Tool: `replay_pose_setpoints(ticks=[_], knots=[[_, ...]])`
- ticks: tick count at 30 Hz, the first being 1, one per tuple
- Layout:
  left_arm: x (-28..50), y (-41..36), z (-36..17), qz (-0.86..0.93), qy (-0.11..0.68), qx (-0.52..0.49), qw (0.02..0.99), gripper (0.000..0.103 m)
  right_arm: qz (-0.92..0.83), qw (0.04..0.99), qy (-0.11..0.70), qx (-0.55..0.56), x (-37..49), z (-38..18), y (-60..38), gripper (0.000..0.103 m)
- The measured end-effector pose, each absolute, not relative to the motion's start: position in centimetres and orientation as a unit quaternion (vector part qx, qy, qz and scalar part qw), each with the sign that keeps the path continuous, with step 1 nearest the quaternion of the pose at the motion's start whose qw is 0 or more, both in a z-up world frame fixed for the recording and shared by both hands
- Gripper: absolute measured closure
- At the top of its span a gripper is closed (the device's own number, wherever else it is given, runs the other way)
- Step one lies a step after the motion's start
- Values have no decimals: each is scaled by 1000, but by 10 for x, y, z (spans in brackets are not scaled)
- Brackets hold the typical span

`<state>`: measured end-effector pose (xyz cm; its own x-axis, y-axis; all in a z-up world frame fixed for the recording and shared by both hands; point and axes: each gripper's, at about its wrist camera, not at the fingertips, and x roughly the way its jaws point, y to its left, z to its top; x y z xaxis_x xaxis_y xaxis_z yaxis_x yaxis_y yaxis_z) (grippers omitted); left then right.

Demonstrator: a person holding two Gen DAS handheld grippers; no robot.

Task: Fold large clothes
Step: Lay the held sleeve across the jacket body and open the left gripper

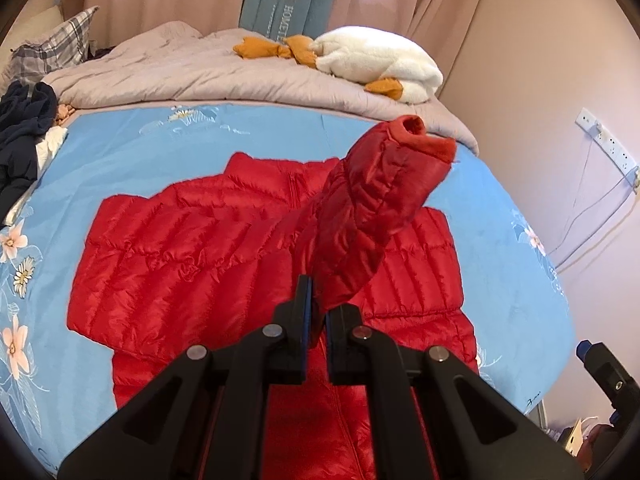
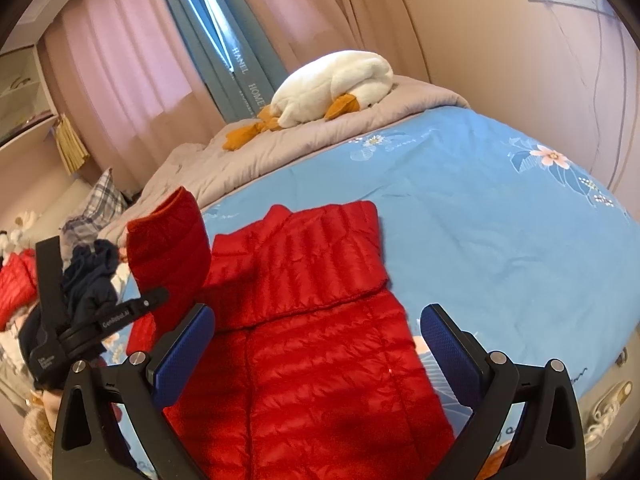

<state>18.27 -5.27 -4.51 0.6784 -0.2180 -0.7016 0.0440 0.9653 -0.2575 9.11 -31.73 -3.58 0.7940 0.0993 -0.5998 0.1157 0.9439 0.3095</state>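
A red quilted puffer jacket (image 1: 192, 256) (image 2: 320, 344) lies flat on the blue floral bedsheet (image 1: 132, 148) (image 2: 480, 240). My left gripper (image 1: 318, 300) is shut on one sleeve (image 1: 372, 208), which sticks up above the jacket body with its cuff pointing away. From the right wrist view the raised sleeve (image 2: 172, 248) stands at the left, with the left gripper's body (image 2: 84, 320) beside it. The other sleeve (image 2: 320, 260) lies folded across the chest. My right gripper (image 2: 318, 320) hovers open over the jacket's lower half, nothing between its blue pads (image 2: 188, 344).
A grey quilt (image 1: 180, 72) is bunched at the bed's far end with a white plush goose (image 1: 376, 60) (image 2: 336, 84) on it. Dark clothes (image 1: 20, 128) (image 2: 88, 280) pile at the left edge beside a plaid pillow (image 1: 52, 44). A wall with a power strip (image 1: 608, 144) bounds the right.
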Motion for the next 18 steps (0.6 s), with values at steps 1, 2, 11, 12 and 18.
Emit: replay_pose_setpoints(ticks=[1, 2, 11, 12, 18], knots=[[183, -55, -47, -75, 397, -110, 908, 98, -5, 932, 321, 168, 91, -36, -317, 1], [183, -55, -49, -76, 399, -109, 907, 98, -4, 932, 321, 167, 91, -36, -317, 1], [187, -66, -63, -88, 420, -103, 897, 97, -10, 930, 325, 169, 93, -40, -320, 1], [188, -67, -65, -89, 422, -104, 896, 97, -10, 930, 326, 170, 93, -40, -320, 1], [189, -71, -73, -96, 436, -99, 889, 97, -11, 929, 328, 170, 94, -41, -320, 1]])
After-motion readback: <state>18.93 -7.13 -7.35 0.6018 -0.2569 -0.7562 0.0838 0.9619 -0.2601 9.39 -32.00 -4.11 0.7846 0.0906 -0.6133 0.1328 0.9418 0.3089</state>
